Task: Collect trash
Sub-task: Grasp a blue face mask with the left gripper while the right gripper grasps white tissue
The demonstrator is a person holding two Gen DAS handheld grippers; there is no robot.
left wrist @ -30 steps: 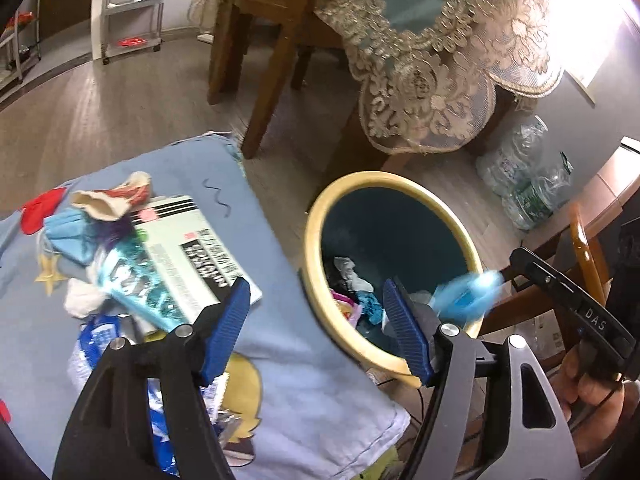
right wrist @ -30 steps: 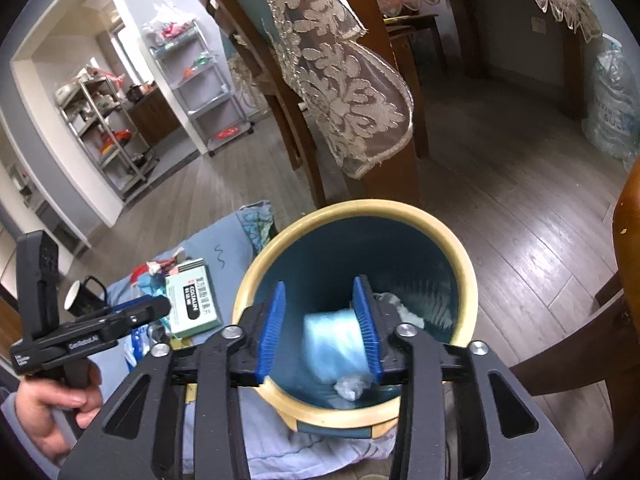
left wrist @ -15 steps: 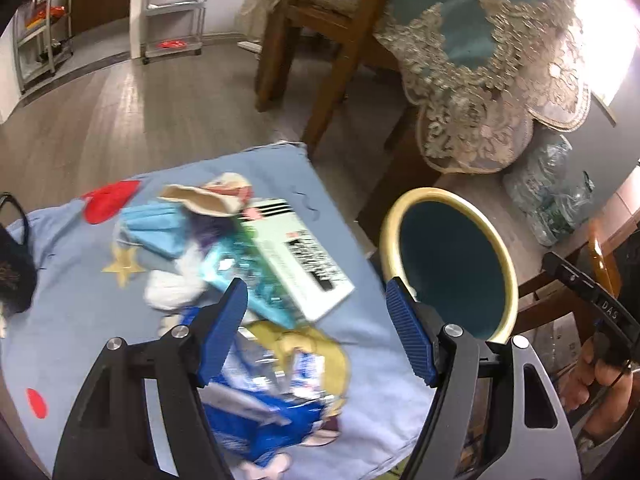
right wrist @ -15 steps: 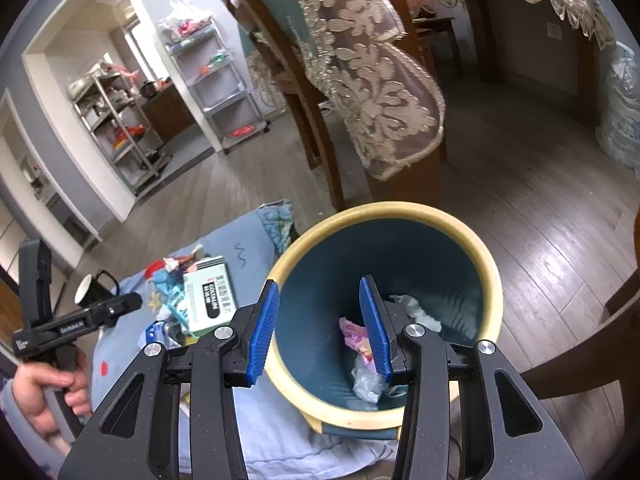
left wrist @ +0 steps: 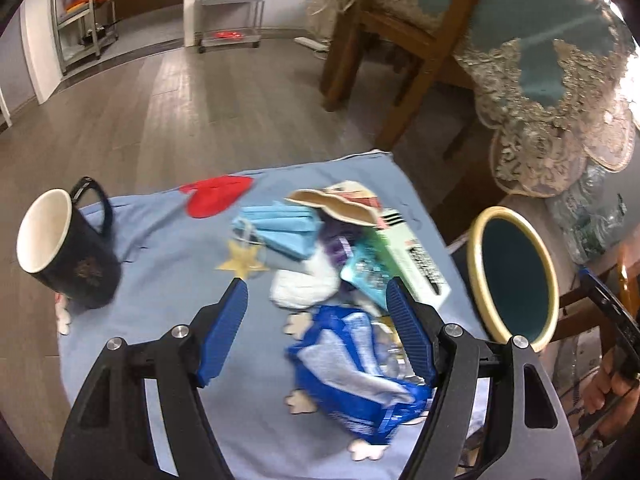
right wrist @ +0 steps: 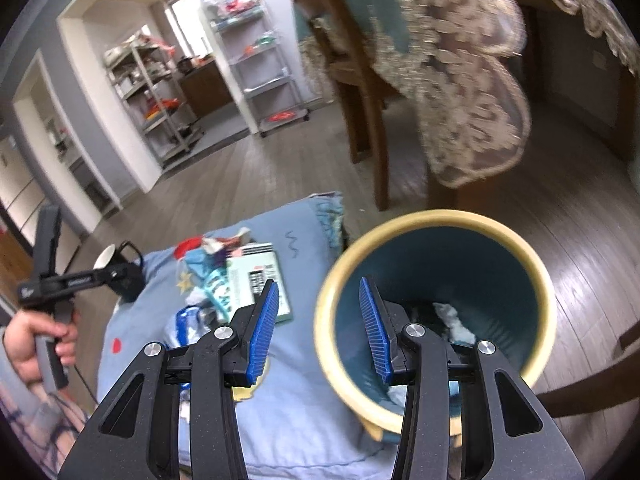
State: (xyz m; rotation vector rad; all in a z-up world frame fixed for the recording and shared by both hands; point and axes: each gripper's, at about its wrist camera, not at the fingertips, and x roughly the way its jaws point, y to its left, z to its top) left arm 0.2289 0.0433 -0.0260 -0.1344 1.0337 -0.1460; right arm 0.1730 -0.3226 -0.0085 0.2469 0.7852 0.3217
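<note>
Left gripper (left wrist: pixel 316 332) spread wide, nothing held, over the trash pile (left wrist: pixel 340 264) on the blue cloth (left wrist: pixel 168 248): blue wrapper (left wrist: pixel 352 376) near, face mask (left wrist: pixel 280 228) and box (left wrist: pixel 416 260) farther. Dark mug (left wrist: pixel 68 252) stands far left. Right gripper (right wrist: pixel 316 328) also wide and unloaded, straddling the near-left rim of the bin (right wrist: pixel 516 248), right of the cloth, with scraps (right wrist: pixel 452 320) inside.

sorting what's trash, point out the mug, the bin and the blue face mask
mug (left wrist: pixel 76 264), left wrist view, on its dark side wall
bin (right wrist: pixel 436 222), right wrist view, on its yellow far rim
face mask (left wrist: pixel 280 226), left wrist view, on its pleated middle
</note>
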